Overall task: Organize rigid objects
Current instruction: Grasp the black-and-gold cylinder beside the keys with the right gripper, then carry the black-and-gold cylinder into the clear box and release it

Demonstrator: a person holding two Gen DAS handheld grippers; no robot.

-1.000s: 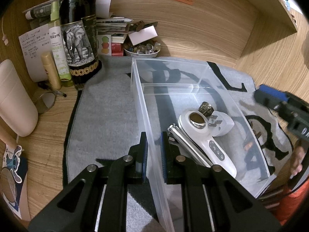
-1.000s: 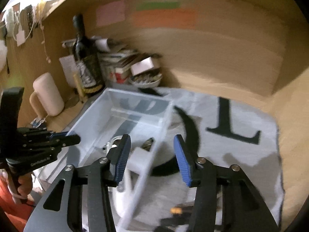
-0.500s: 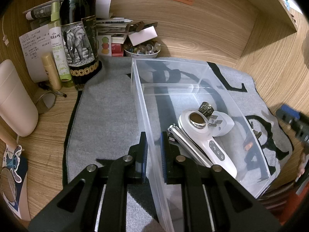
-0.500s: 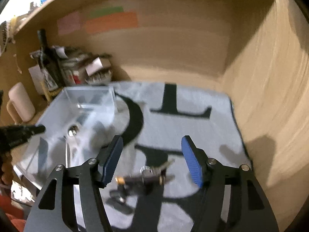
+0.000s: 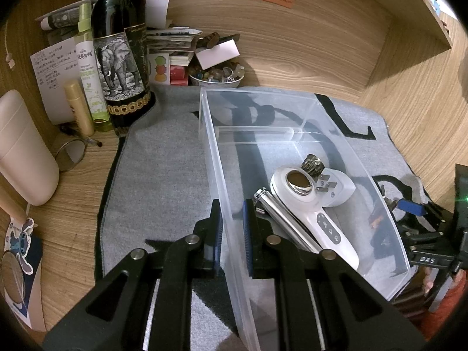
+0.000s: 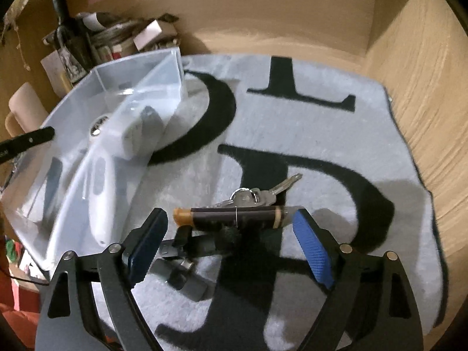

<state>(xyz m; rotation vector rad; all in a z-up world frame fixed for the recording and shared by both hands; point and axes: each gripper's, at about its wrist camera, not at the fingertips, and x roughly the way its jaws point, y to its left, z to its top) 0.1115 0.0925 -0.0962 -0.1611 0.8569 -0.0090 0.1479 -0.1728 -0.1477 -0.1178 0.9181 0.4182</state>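
A clear, hard plastic bin (image 5: 292, 134) sat on a fuzzy grey mat (image 6: 336, 134). The left gripper (image 5: 232, 234) pinched its thin wall. The right gripper (image 6: 231, 244), jaws just widened, flanked a dark cylindrical keychain (image 6: 234, 218) untouched.

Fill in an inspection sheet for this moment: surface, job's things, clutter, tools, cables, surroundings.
Surface: grey lettered mat on a wooden desk.
Job's things: clear bin holding a white handheld device, plug adapter and metal cylinder; key bunch and dark tube lie on the mat.
Clutter: wine bottle, spray bottle, bowl of trinkets, papers.
Tools: left tool clamps the bin's wall; right tool, just opened wider, straddles the tube, not gripping.
Cables: nothing seen.
Surroundings: wooden alcove, sticky notes.
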